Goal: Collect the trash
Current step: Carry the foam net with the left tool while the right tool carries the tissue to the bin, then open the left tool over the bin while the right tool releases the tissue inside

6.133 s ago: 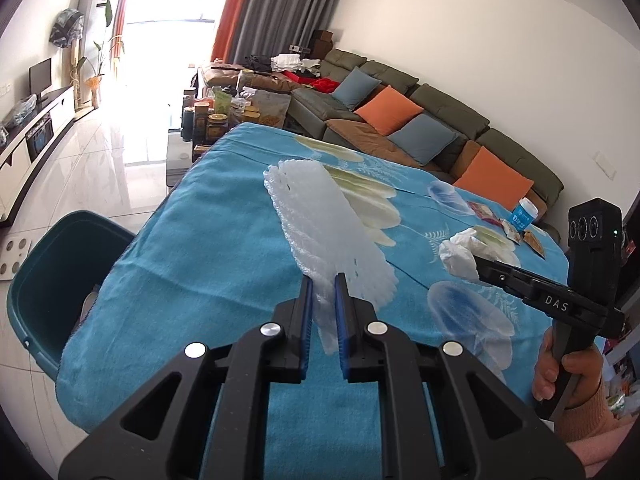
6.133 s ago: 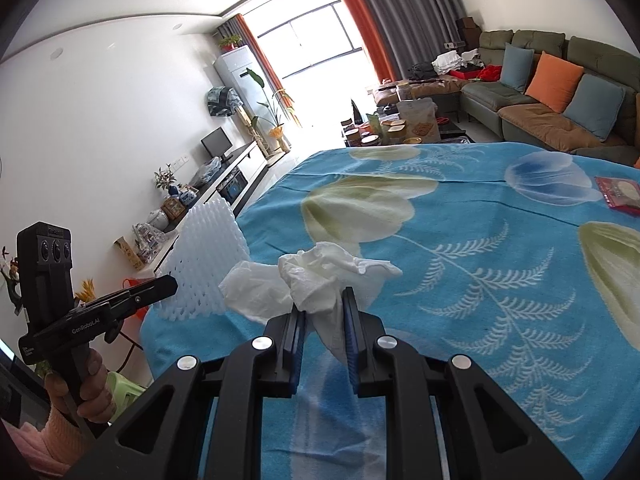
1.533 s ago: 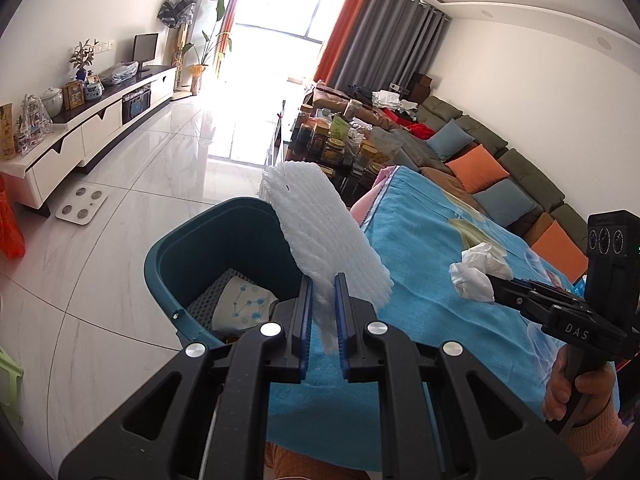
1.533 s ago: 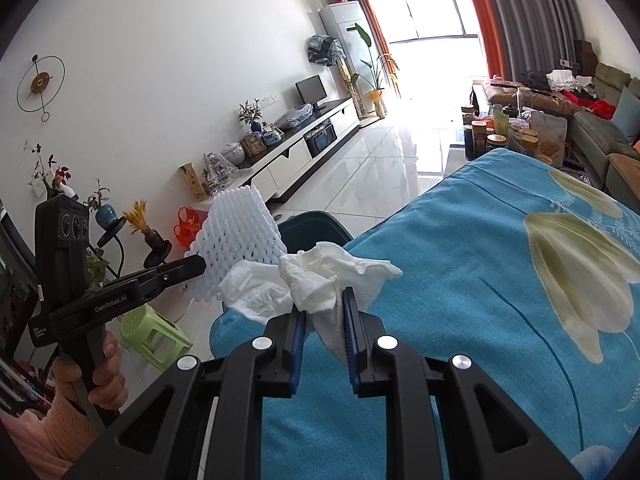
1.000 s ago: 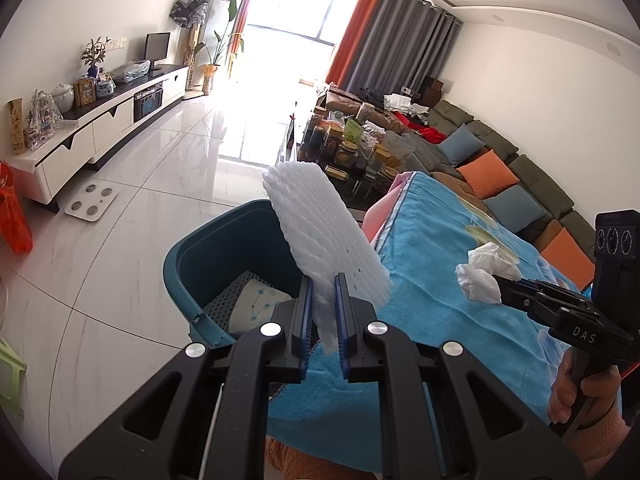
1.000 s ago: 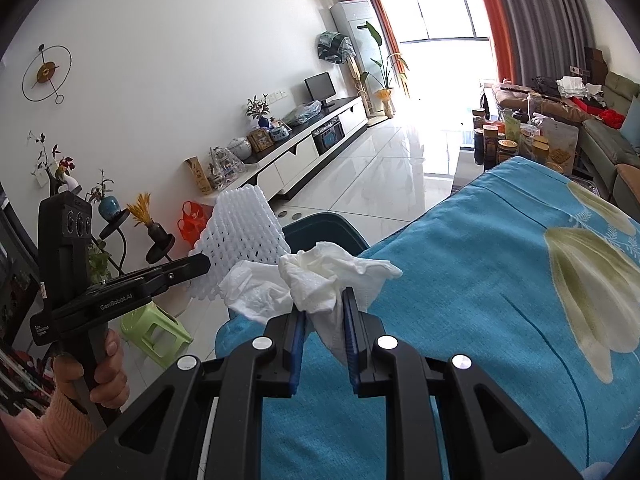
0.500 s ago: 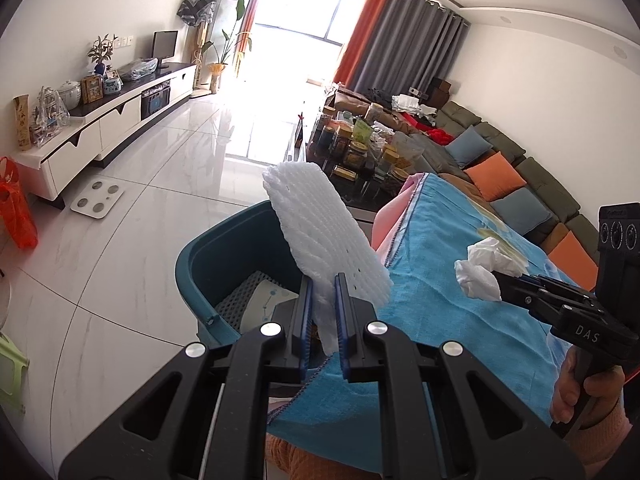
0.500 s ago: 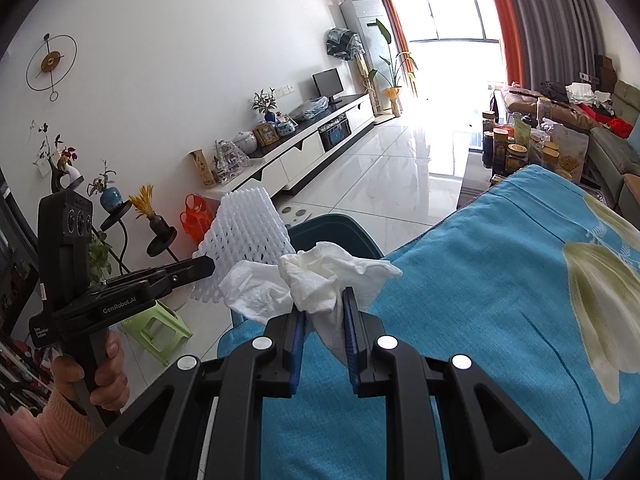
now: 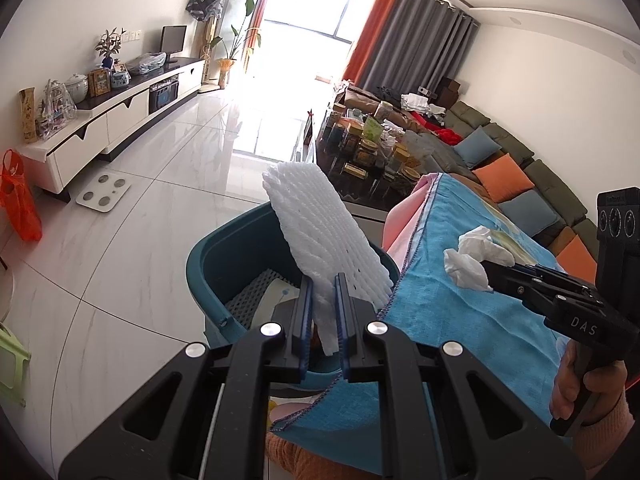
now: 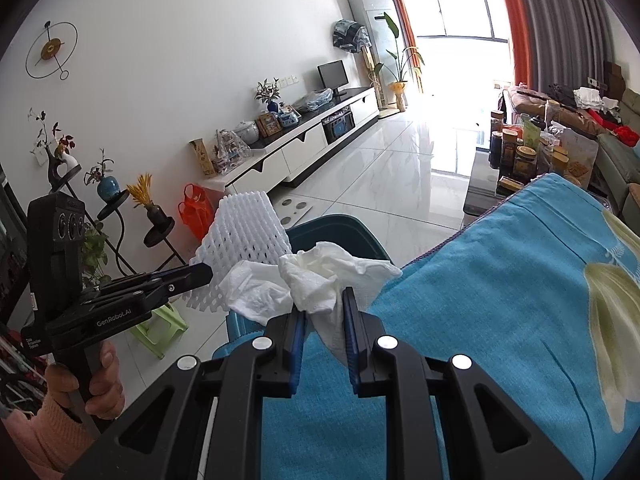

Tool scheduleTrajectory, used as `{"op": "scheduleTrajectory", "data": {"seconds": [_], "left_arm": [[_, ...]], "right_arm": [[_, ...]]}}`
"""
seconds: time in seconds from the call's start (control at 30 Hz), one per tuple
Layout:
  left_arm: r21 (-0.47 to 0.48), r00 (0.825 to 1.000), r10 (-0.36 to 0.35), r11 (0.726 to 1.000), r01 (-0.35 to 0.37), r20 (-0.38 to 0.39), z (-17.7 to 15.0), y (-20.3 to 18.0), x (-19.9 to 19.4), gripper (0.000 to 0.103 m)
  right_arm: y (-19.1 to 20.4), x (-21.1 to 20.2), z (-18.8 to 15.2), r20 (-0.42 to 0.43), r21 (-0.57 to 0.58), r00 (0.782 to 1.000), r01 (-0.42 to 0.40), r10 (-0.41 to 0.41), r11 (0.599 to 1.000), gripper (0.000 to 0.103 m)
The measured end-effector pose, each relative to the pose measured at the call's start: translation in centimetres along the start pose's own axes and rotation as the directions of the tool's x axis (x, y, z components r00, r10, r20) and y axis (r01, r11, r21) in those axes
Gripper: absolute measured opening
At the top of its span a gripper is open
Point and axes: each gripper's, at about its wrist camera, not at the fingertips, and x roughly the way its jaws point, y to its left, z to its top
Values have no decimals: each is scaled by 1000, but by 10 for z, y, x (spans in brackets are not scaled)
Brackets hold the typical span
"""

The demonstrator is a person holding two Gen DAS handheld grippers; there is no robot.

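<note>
my left gripper (image 9: 322, 300) pinches the white foam net (image 9: 320, 228) over the teal bin (image 9: 216, 256); my right gripper (image 10: 324, 316) clamps crumpled tissue (image 10: 316, 276).

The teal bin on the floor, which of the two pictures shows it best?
The left wrist view: the teal bin shows its open mouth with trash already inside, though the foam net covers part. In the right wrist view only a strip of its rim peeks out behind the crumpled tissue.

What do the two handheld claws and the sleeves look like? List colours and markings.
Both are matte black plastic with blue finger pads and silver screw heads. The left claw reads "GenRobot.AI" on its side, the right claw "DAS". Each handle carries a boxy three-lens module. A pink knitted sleeve covers the left wrist.
</note>
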Motion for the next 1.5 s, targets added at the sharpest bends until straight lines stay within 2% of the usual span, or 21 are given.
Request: {"op": "scheduleTrajectory", "data": {"seconds": [1.5], "left_arm": [[-43, 996, 51, 998, -54, -66, -1, 20, 47, 12]], "right_arm": [[33, 81, 31, -136, -72, 990, 18, -28, 997, 18]]}}
